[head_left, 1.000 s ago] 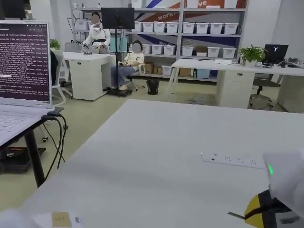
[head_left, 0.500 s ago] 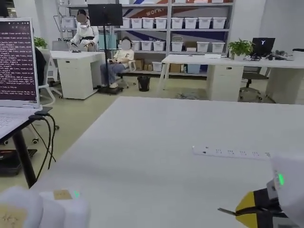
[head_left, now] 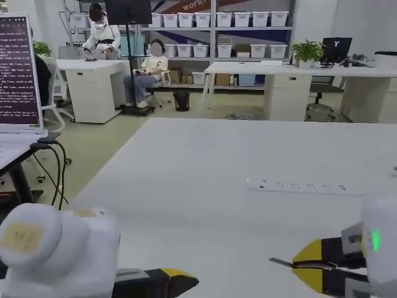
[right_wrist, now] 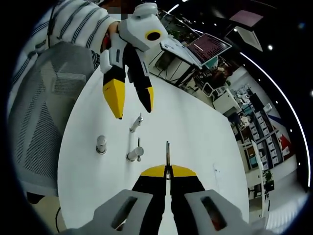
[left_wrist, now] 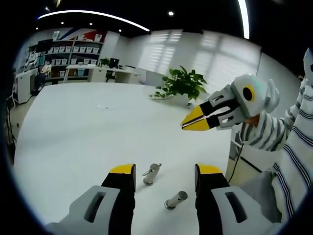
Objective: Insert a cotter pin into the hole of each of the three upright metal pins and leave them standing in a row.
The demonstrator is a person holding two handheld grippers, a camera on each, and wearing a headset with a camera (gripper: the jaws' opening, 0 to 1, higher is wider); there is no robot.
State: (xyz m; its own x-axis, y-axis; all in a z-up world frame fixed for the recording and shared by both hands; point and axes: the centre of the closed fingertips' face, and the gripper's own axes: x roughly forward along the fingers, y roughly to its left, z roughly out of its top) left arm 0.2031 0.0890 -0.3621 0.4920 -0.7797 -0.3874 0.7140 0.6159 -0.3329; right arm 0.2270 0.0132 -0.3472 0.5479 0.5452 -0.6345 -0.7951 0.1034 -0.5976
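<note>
Three short metal pins lie close together on the white table [right_wrist: 195,122]. One metal pin [right_wrist: 101,144] stands bare. The other two [right_wrist: 133,154] [right_wrist: 136,123] each have a thin wire piece across the top. My right gripper [right_wrist: 167,171] is shut on a cotter pin [right_wrist: 167,154] that points toward them; the cotter pin [head_left: 280,262] also sticks out of the gripper [head_left: 298,264] in the head view. My left gripper [left_wrist: 166,169] stands open just above two of the pins [left_wrist: 152,174] [left_wrist: 176,199]. The left gripper [right_wrist: 133,111] and the right gripper [left_wrist: 188,125] face each other.
A white power strip [head_left: 298,186] lies across the table further back. An open laptop [head_left: 18,68] stands on a stand at the left, with cables hanging. Beyond are desks, shelves of bins and seated people. A potted plant [left_wrist: 181,85] stands at the table's far end.
The head camera has tilted down and shifted. The left gripper has come up into the bottom left of the head view. The right gripper shows further in, still holding the cotter pin.
</note>
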